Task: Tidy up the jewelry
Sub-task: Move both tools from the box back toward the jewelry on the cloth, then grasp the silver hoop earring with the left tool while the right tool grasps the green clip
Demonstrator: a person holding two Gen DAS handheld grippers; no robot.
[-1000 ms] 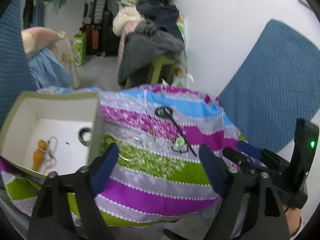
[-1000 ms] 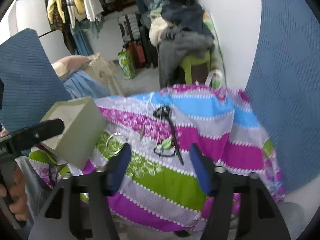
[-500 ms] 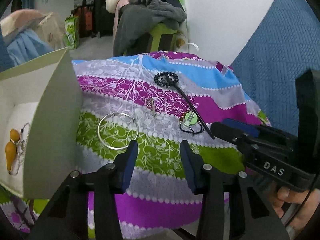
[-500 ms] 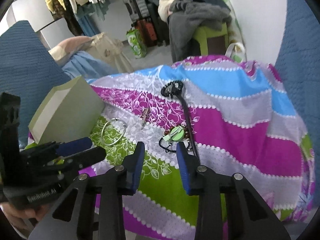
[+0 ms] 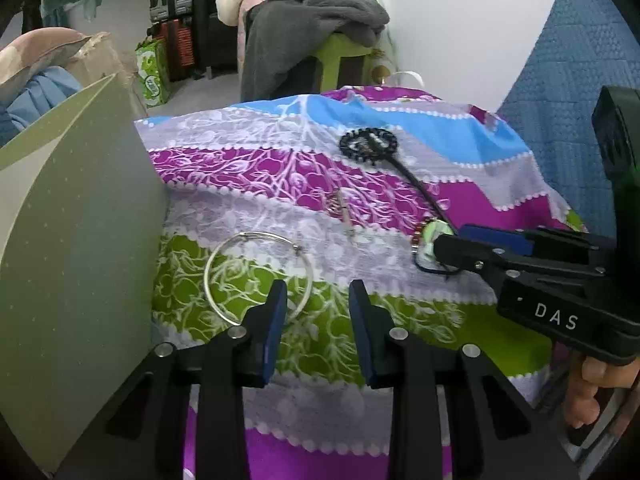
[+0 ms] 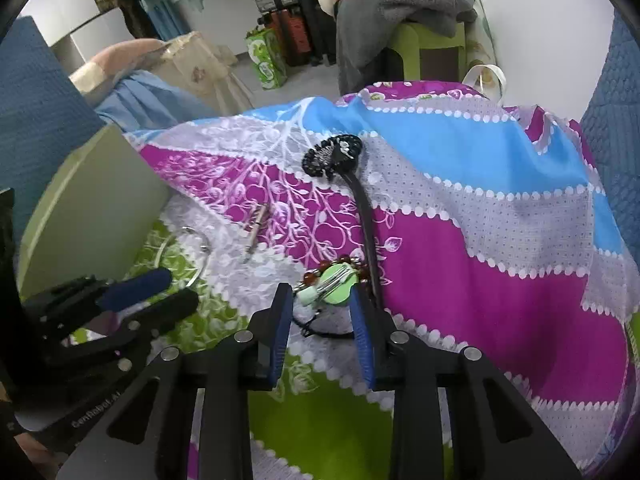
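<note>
A silver bangle lies on the striped cloth just ahead of my left gripper, which is open with the bangle's near rim by its left finger. A green hair clip with red beads lies just ahead of my right gripper, which is open around it and empty. A black beaded necklace with a long cord and a small metal pin lie further back. The grey-green box stands at the left; its inside is hidden.
The cloth drapes over a rounded surface and falls away at the edges. Blue textured cushions flank the right. A green stool piled with clothes stands beyond, with bags on the floor.
Both grippers moved forward and down toward the cloth and narrowed. The left closed in on the bangle, the right on the green clip. The box interior left the view.
</note>
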